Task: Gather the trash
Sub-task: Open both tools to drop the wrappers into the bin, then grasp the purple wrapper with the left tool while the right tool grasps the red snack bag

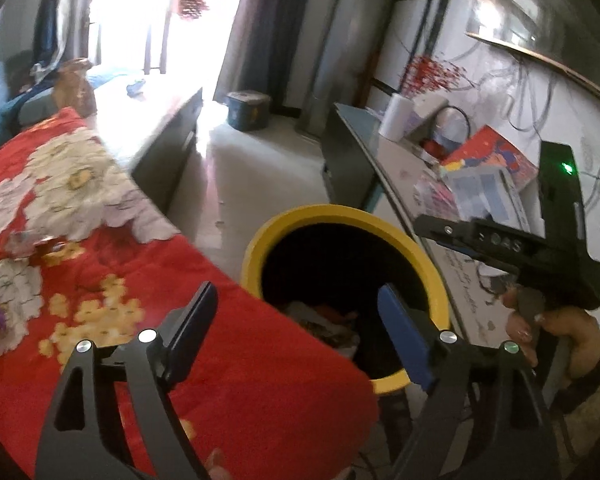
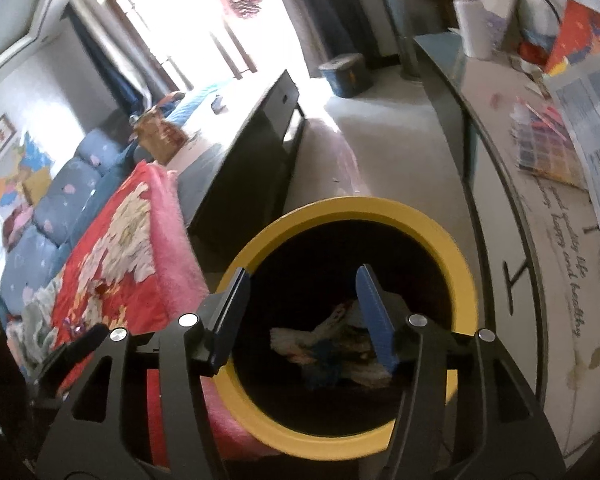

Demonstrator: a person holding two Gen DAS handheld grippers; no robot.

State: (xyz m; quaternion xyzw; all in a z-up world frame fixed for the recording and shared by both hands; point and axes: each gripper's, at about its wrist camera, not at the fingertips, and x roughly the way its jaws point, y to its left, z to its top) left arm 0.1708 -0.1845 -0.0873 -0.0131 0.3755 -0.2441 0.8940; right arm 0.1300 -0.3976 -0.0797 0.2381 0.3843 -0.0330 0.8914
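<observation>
My left gripper [image 1: 296, 312] hangs with its jaws spread wide and nothing between them, over the near left part of the yellow-rimmed bin [image 1: 256, 240]. My right gripper [image 2: 300, 292] stands with its jaws about half apart, also empty, pointing straight down into the same bin [image 2: 452, 240]. From the left camera I see my right hand [image 1: 556, 340] clasped on the handle of that gripper, out to the right of the bin.

The trash [image 2: 336, 340] lies at the dark bottom of the bin: crumpled paper and wrappers, white, blue and reddish, too jumbled to tell apart. In the left view only a part of the trash [image 1: 324, 320] shows past the rim.

Just left of the bin, touching its side, a red blanket [image 1: 120, 264] with big pale flowers drapes over a sofa. A crumpled scrap [image 1: 36, 242] rests on it, further left. To the right of the bin stands a white table [image 2: 548, 272] with black script printed on it, carrying papers [image 2: 580, 120] and a colourful booklet [image 2: 548, 148].

Further off, a dark low table [image 2: 256, 152] sits beyond the blanket, then pale floor, a blue box [image 2: 344, 70] on that floor, and the bright window [image 2: 188, 12] at the far end.
</observation>
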